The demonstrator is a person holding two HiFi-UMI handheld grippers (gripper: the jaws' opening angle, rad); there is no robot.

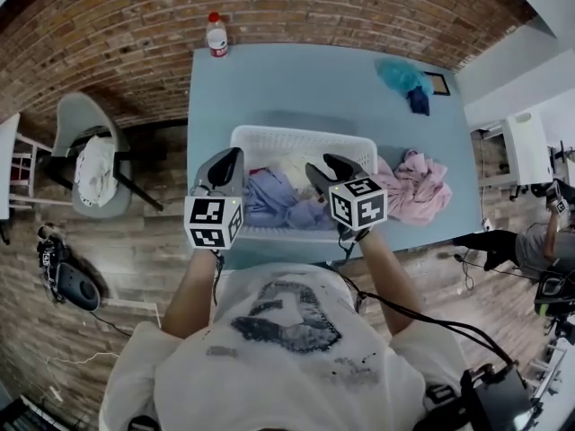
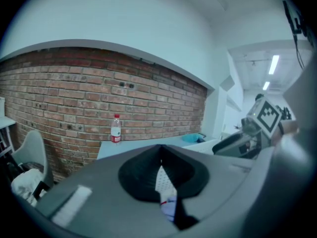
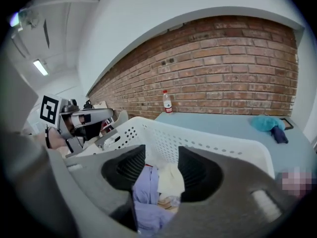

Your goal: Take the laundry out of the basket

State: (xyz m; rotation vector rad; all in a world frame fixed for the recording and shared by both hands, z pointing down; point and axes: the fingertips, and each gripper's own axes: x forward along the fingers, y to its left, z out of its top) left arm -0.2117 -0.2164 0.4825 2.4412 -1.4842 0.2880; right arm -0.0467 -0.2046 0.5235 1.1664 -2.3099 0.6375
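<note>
A white perforated laundry basket [image 1: 296, 135] stands on the pale blue table [image 1: 296, 79], near its front edge. In it lie a lavender garment [image 1: 274, 200] and a cream cloth [image 3: 171, 177]. My left gripper [image 1: 235, 153] hovers over the basket's left end with its jaws shut and nothing between them [image 2: 160, 150]. My right gripper [image 1: 331, 162] is over the basket's right half, open, its jaws apart [image 3: 161, 155] just above the lavender garment [image 3: 143, 187] and touching nothing. A pink garment [image 1: 415, 185] lies heaped on the table, right of the basket.
A teal and dark cloth [image 1: 402, 77] lies at the table's far right. A plastic bottle [image 1: 216, 34] stands at the far left edge by the brick wall. Left of the table is a grey chair [image 1: 90, 155] with cloth on it. A person [image 1: 539, 241] sits at the right.
</note>
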